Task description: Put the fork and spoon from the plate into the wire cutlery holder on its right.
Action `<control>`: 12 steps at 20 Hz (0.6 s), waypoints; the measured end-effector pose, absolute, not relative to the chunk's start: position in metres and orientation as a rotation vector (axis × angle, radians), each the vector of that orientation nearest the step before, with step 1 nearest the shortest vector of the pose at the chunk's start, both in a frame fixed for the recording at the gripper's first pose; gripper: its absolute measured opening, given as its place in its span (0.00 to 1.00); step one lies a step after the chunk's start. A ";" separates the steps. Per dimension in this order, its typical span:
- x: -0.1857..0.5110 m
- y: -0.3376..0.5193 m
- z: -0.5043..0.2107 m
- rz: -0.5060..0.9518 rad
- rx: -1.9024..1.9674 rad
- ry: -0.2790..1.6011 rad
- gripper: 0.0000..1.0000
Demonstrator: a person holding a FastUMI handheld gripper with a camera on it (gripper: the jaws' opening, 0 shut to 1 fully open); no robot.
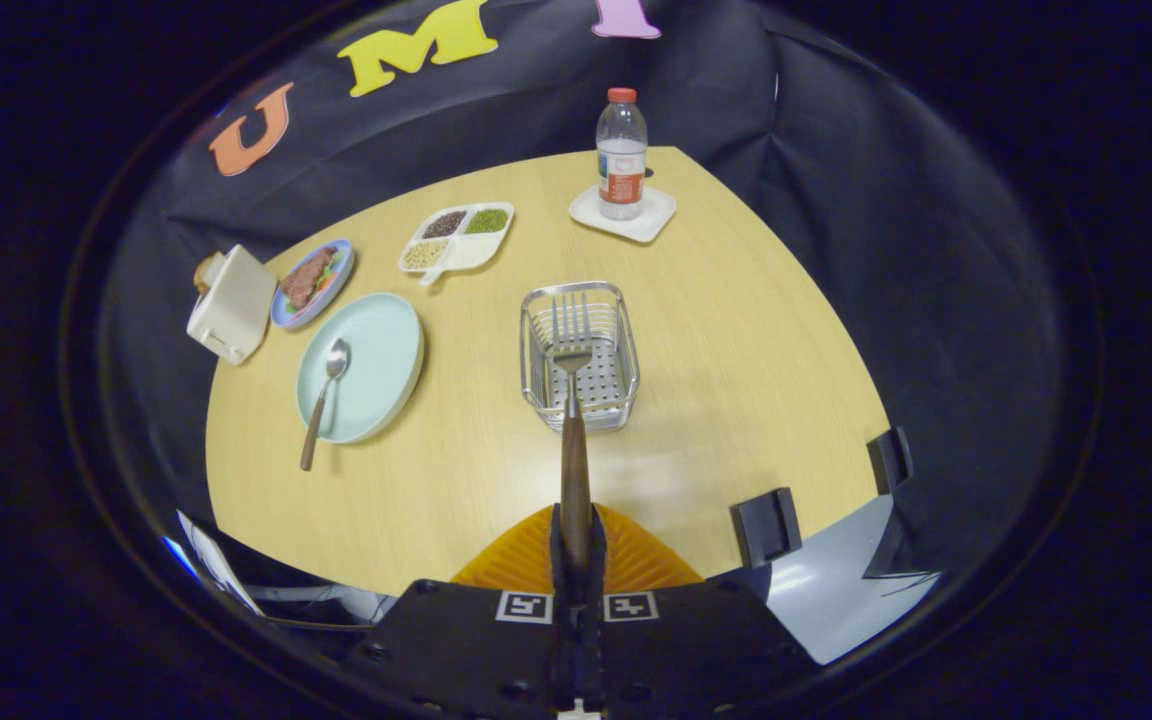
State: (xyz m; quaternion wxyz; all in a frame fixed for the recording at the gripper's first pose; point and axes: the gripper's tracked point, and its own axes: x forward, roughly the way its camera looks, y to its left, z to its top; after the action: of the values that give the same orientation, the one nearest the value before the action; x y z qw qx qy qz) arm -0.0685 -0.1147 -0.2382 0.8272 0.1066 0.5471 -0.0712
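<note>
- The gripper [576,545] at the bottom centre of the frame has its two fingers closed tightly on the brown wooden handle of the fork [572,400]; no gap shows between the fingers and the handle.
- The grip sits at the rear end of the handle, so the whole metal part points forward and is free to go in first.
- The tines of the fork lie over the wire cutlery holder [626,385], in the centre of the frame. I cannot tell if they are already touching its perforated bottom or hang just above it.
- The holder stands to the right of the light green plate [386,340], apart from it, which keeps the carrying path short.
- The spoon [324,395] is in the left part of the frame: its bowl rests on the plate and its wooden handle reaches out over the rim toward the near table edge. This overhang probably gives an easy place to grasp it.
- In my judgement the fork step is nearly finished and the spoon is not yet moved.
- Farther off, in the upper part of the frame, a water bottle [622,150] stands on a white coaster, with a divided tray of beans [456,238] to its left.
</note>
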 end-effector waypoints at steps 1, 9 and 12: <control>-0.067 -0.114 -0.237 -0.147 0.215 1.153 0.07; -0.057 -0.102 -0.209 -0.134 0.149 1.033 0.47; -0.053 -0.094 -0.197 -0.130 0.101 0.986 0.61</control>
State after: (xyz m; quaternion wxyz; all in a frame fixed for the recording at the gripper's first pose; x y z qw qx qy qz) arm -0.0529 -0.0945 -0.1967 0.8776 0.0483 0.4728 -0.0622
